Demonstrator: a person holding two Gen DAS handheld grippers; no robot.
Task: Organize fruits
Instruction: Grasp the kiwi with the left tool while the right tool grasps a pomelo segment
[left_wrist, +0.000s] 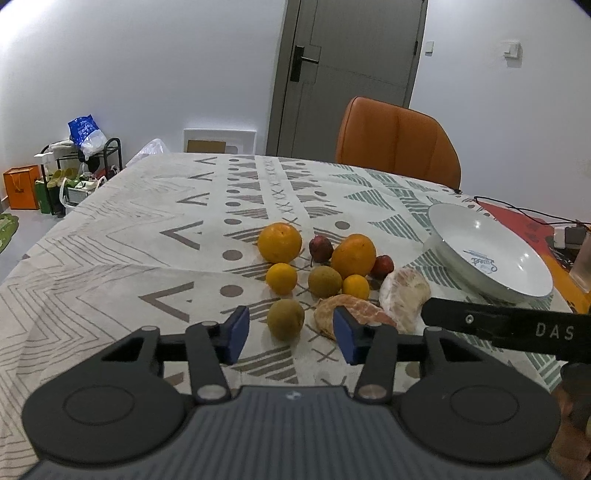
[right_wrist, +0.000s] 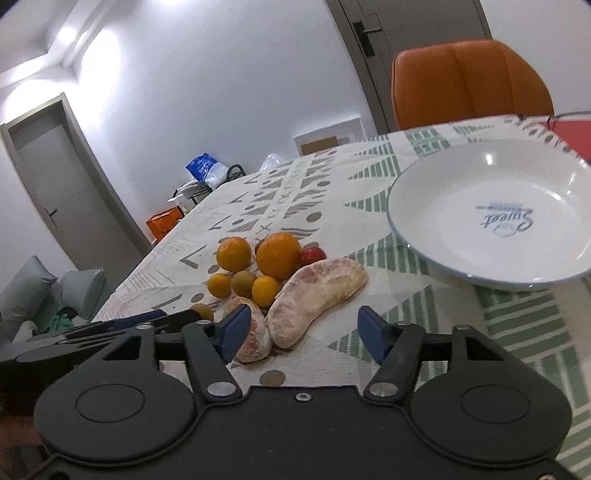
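Both grippers, left (left_wrist: 290, 334) and right (right_wrist: 304, 330), gape empty; only right's view shows sofa cushions (right_wrist: 55, 291).

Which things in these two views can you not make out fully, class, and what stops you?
- Peeled segment, left wrist view: near end behind the left gripper pad.
- Far red fruit, left view: partly behind an orange.
- Plate, right wrist view: right side cut by the frame edge.
- Green fruit, right view: partly behind the other gripper's finger.
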